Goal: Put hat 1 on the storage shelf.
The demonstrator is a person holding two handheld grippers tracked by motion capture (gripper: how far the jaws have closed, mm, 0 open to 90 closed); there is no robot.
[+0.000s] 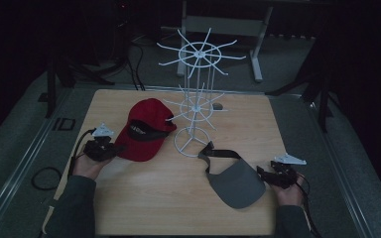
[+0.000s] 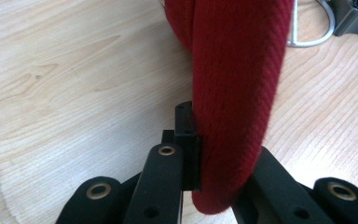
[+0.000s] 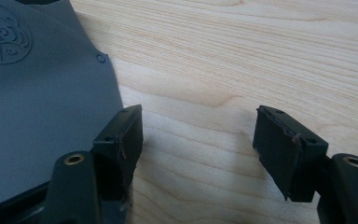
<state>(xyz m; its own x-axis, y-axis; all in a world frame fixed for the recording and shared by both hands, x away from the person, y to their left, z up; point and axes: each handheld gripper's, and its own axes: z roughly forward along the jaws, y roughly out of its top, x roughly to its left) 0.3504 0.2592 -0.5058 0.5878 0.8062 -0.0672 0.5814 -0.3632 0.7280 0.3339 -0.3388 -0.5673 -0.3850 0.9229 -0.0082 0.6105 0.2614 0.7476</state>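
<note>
A red cap (image 1: 141, 130) lies left of centre on the wooden table (image 1: 178, 198). My left gripper (image 1: 110, 148) is shut on the edge of its brim (image 2: 233, 93), which stands pinched between the two jaws. A grey visor (image 1: 234, 179) lies at the right front with its strap toward the rack. My right gripper (image 1: 262, 173) rests open just right of the visor; its left finger (image 3: 121, 140) sits at the edge of the visor brim (image 3: 37, 102), with bare wood between the jaws. A white wire hat rack (image 1: 196, 94) stands in the middle.
The rack's round base (image 1: 192, 144) sits between the cap and the visor's strap (image 1: 218, 153). A small dark object (image 1: 218, 105) lies behind the rack. A metal rail (image 1: 34, 148) runs along the table's left side. Table legs (image 1: 258, 44) stand farther back.
</note>
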